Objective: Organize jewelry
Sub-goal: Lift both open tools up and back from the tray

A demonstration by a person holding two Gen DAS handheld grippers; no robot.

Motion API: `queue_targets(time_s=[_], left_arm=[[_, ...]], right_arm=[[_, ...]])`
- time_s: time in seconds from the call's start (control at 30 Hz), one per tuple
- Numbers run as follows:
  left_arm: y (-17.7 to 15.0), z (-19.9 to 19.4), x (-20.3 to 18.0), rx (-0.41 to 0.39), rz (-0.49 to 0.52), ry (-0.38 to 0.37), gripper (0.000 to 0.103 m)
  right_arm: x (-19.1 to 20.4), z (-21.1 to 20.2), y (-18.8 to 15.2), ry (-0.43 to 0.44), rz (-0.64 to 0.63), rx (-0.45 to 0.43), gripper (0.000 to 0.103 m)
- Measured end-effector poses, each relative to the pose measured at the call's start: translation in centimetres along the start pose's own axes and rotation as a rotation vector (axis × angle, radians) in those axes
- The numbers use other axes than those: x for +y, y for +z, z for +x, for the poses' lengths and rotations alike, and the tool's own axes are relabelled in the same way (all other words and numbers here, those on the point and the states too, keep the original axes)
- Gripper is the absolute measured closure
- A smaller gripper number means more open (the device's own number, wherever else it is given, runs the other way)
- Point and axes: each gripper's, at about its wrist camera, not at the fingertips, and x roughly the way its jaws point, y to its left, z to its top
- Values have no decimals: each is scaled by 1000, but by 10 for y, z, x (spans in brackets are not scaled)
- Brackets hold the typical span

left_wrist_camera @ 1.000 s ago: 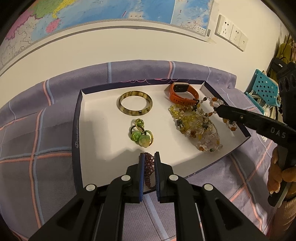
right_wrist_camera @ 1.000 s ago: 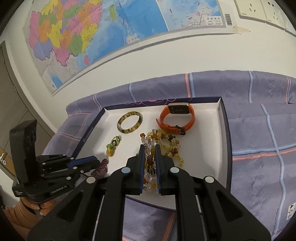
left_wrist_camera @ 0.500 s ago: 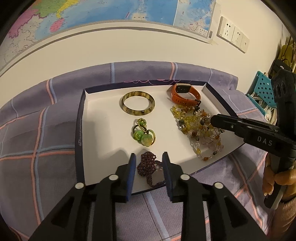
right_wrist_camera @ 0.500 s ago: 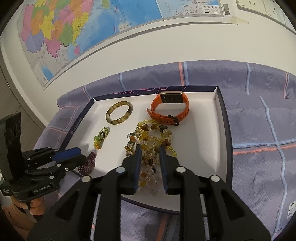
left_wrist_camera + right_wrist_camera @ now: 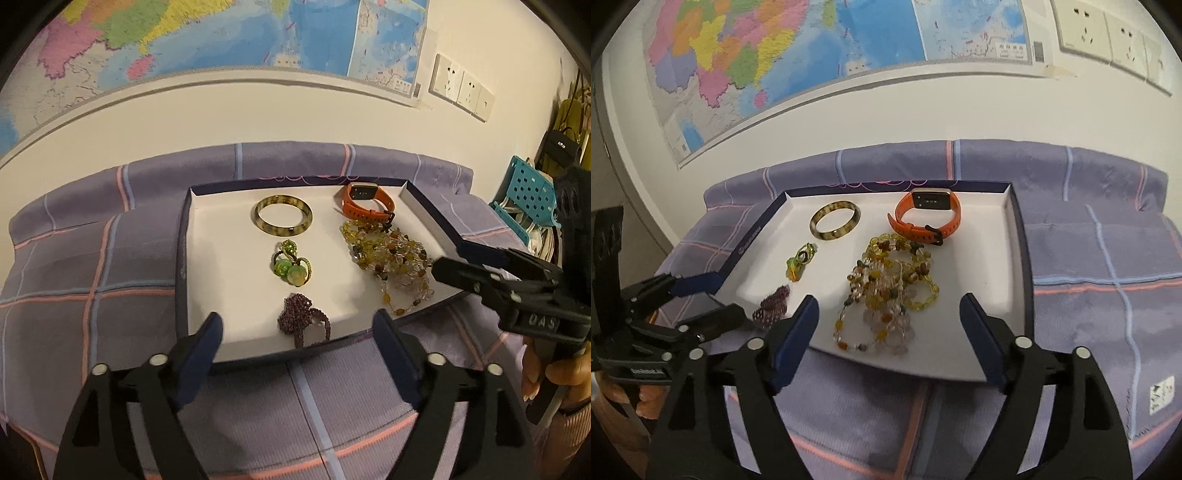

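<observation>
A white tray with a dark blue rim (image 5: pixel 183 258) holds a mottled bangle (image 5: pixel 283 216), an orange watch (image 5: pixel 365 201), green bead rings (image 5: pixel 291 264), a heap of amber bead bracelets (image 5: pixel 391 258) and a purple bead bracelet (image 5: pixel 301 319). My left gripper (image 5: pixel 297 328) hovers at the tray's near edge, its jaws opening wide. The purple bracelet lies loose between its tips, untouched. My right gripper (image 5: pixel 889 306) is also opening, and the amber bead bracelets (image 5: pixel 886 291) rest in the tray (image 5: pixel 1021 258) just beyond its fingertips, free of the pads.
A purple plaid cloth (image 5: pixel 92 280) covers the surface under the tray. A wall with a map (image 5: pixel 775 55) and sockets (image 5: pixel 461 92) stands close behind. A teal perforated basket (image 5: pixel 524 199) sits at the far right. A hand (image 5: pixel 557 373) holds the right gripper's handle.
Both grippers were shut, the left on the purple bracelet and the right on the amber beads. Both have let go, spread wide and drawn back a little; the bracelets lie in the tray.
</observation>
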Motion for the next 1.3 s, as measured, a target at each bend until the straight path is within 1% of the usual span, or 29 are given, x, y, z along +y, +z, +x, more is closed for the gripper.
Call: queue_targets(time_s=[0.03, 0.07, 0.1, 0.13, 0.23, 0.37, 0.43, 0.6, 0.7, 0.9, 1.03, 1.3], left_arm=[[-1, -2, -1, -3, 0, 2, 14], [-3, -4, -2, -5, 0, 3, 6], [-5, -6, -2, -9, -3, 7, 7], [-7, -9, -3, -16, -8, 14, 7], [-15, -16, -5, -28, -11, 39, 7], [-25, -22, -4, -26, -40, 48, 7], [-30, -27, -2, -32, -52, 66, 7], [-40, -37, 1, -53, -74, 93, 7], [-47, -40, 2, -47, -99, 102, 7], [-55, -46, 0, -41, -119, 112, 7], [-60, -50, -1, -52, -132, 128, 7], [-64, -56, -7, -57, -118, 140, 7]], right_arm=[[2, -4, -2, -7, -2, -7, 13], [3, -7, -5, -14, -6, -15, 10], [6, -11, -8, -25, -13, -26, 7], [7, -14, -10, -33, -19, -32, 6], [14, -24, -20, -62, -31, -55, 6], [24, -31, -35, -107, -57, -60, 6], [29, -34, -42, -133, -74, -67, 6], [36, -40, -56, -155, -75, -65, 6], [39, -42, -64, -142, -58, -55, 6], [46, -47, -74, -140, -53, -42, 6], [48, -51, -78, -135, -42, -43, 6], [52, -58, -83, -130, -44, -55, 6]])
